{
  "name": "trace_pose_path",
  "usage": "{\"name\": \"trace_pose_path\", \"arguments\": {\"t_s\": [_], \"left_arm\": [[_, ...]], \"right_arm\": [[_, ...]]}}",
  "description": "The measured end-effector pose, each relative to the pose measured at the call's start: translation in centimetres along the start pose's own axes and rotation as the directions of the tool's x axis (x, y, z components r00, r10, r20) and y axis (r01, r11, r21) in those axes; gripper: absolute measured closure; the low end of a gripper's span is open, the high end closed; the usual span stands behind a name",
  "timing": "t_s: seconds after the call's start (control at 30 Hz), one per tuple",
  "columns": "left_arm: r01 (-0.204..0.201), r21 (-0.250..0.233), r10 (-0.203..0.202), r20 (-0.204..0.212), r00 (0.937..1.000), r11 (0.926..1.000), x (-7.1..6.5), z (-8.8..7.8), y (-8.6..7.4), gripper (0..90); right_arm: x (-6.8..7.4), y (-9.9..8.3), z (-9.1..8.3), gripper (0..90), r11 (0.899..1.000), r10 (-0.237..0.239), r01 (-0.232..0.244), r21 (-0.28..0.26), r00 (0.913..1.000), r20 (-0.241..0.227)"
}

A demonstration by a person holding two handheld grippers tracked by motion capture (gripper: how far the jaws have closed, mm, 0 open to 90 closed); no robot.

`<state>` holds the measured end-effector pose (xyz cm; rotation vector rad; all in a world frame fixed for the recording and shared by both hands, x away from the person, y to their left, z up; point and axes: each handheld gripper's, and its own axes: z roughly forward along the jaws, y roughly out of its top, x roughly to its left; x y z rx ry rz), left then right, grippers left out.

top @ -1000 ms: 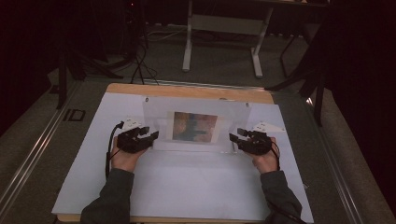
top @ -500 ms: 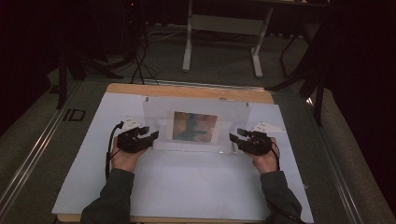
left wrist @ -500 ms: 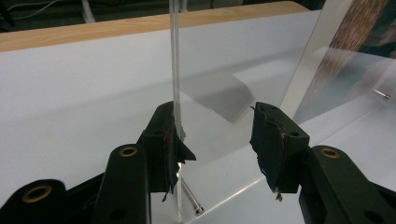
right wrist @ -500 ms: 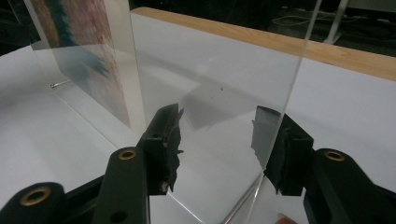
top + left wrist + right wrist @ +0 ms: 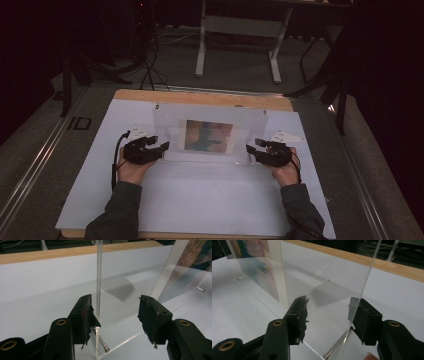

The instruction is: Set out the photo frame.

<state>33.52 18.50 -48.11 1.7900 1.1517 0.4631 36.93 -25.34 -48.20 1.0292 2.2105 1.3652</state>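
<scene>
A clear acrylic picture frame (image 5: 170,125) stands upright on the white table top (image 5: 200,200), with a colourful picture (image 5: 208,136) in its middle. My left gripper (image 5: 165,146) is at the frame's left end. In the left gripper view the sheet's edge (image 5: 99,277) rises between the open jaws (image 5: 116,312), close to the left pad (image 5: 85,315). My right gripper (image 5: 248,148) is at the right end, where the sheet's edge (image 5: 364,282) stands just off the right pad (image 5: 360,317). Both pairs of jaws have just been opening and neither presses on the sheet.
A metal pin (image 5: 100,338) lies at the frame's foot by the left jaws, and another pin (image 5: 337,346) by the right. The table's wooden far edge (image 5: 200,97) runs behind the frame. A metal stand (image 5: 237,45) and cables (image 5: 150,65) are on the dark floor beyond.
Both hands and the frame stand where they were. Any widening of the jaws is too small to make out in the high view.
</scene>
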Motion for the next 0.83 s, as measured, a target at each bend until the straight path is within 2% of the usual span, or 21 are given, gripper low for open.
{"name": "trace_pose_path", "arguments": {"t_s": [0.13,0.37,0.83], "left_arm": [[-0.003,-0.005,0.003,0.004,1.0000,1.0000,0.2,-0.7,0.0,45.3],[0.014,-0.008,-0.014,0.003,0.9999,0.9999,1.0,-1.9,-0.3,45.4],[0.018,0.000,-0.018,0.014,0.9997,0.9998,1.5,-2.5,-0.6,45.5]], "right_arm": [[-0.3,0.0,-0.7,46.4,1.000,0.004,-0.004,-0.003,0.9999,-0.011],[-1.0,-0.3,-1.8,46.2,1.000,0.011,-0.011,0.013,0.9996,-0.025],[-1.9,-0.4,-2.9,46.1,1.000,0.023,-0.022,0.016,0.9982,-0.055]]}}
